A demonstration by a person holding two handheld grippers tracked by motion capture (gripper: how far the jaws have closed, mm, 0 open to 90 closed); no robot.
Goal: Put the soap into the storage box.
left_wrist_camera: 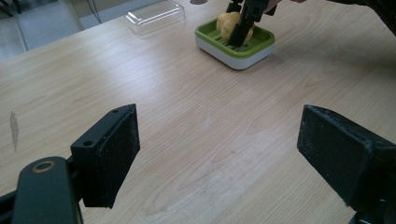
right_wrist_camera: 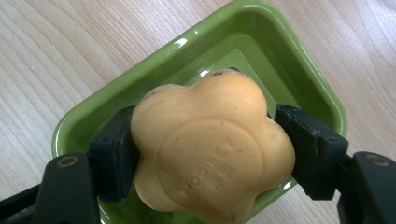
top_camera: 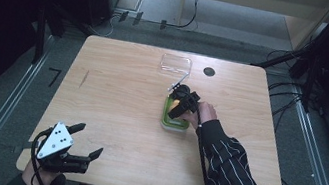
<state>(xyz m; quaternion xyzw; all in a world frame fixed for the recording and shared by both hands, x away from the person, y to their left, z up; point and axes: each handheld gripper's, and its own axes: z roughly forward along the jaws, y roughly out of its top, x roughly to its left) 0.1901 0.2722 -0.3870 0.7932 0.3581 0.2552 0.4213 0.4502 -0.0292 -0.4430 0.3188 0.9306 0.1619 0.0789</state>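
Orange flower-shaped soap (right_wrist_camera: 212,147) sits squarely between your right gripper's (right_wrist_camera: 210,154) pads, clamped on its two sides, low over the green soap dish (right_wrist_camera: 303,77) directly beneath the jaws, so, as I read it, you can set it in or lift it out without tipping. Your left gripper (left_wrist_camera: 219,154) rests well back from the dish, jaws spread wide with only bare wooden table (left_wrist_camera: 187,116) between them, likely kept clear of the work.

A lab: floor rails (top_camera: 2,111), trailing cables (top_camera: 283,99), bare wooden table (top_camera: 114,109).
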